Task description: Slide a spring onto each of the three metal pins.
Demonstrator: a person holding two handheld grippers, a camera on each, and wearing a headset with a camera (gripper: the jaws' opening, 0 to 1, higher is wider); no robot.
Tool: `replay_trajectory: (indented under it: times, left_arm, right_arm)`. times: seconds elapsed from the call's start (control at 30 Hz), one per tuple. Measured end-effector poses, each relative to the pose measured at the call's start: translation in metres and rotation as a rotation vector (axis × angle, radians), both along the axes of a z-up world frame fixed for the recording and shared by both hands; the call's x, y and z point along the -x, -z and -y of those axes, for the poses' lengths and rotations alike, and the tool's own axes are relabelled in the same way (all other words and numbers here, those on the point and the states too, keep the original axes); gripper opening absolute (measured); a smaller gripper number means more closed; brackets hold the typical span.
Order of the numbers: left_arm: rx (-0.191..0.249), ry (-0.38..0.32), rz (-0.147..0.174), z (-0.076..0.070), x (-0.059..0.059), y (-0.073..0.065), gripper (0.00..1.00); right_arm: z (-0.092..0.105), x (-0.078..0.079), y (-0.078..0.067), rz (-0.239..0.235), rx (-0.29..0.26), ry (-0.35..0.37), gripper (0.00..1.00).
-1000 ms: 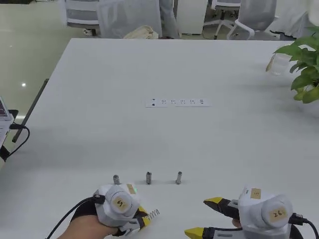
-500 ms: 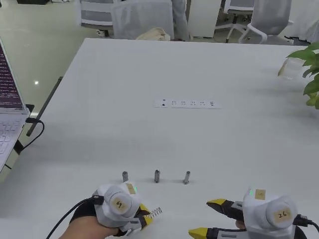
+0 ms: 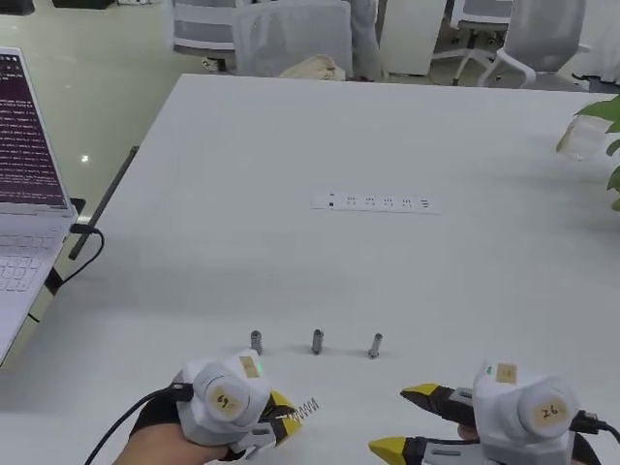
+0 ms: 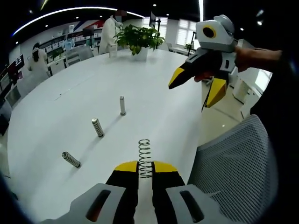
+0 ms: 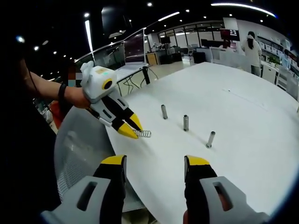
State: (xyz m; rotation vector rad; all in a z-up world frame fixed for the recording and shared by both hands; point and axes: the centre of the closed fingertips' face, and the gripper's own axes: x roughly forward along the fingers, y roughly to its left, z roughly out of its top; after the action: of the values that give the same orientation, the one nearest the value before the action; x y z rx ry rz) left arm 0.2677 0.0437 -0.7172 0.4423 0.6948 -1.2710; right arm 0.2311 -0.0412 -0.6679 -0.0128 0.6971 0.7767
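Three short metal pins stand in a row on the white table point(image 3: 291, 145). The left pin point(image 3: 257, 341) and the middle pin point(image 3: 318, 340) look ribbed, as if each carries a spring. The right pin point(image 3: 376, 346) looks smooth and bare point(image 4: 122, 105). My left gripper point(image 3: 289, 417) is shut on a small spring point(image 3: 305, 409), which sticks out past its yellow tips point(image 4: 145, 156), short of the pins. My right gripper point(image 3: 402, 420) hangs open to the right with nothing between its fingers point(image 5: 154, 163).
An open laptop point(image 3: 19, 194) sits off the table's left edge, with a black cable point(image 3: 82, 257) trailing by it. A flush socket strip point(image 3: 376, 203) lies mid-table. Plant leaves point(image 3: 610, 145) and office chairs point(image 3: 291, 34) stand at the far right and back.
The head view has swung to the left, which brings the laptop into the picture. Both grippers keep much the same pose, and the spring stays in the left one.
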Motion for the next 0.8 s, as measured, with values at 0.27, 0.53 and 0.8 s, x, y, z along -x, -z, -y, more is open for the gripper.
replay_trajectory:
  times: [0.27, 0.53, 0.8]
  left_arm:
    - [0.027, 0.005, 0.022, 0.006, 0.004, -0.01, 0.02]
    - [0.055, 0.023, 0.049, 0.011, 0.007, -0.023, 0.02]
    - [0.054, 0.039, 0.055, 0.01, 0.011, -0.027, 0.02]
  right_arm:
    - [-0.009, -0.002, 0.0, 0.0, -0.006, -0.03, 0.46]
    - [-0.016, -0.006, -0.005, 0.007, -0.019, -0.054, 0.42]
    - [-0.026, -0.005, -0.005, 0.002, -0.033, -0.085, 0.39]
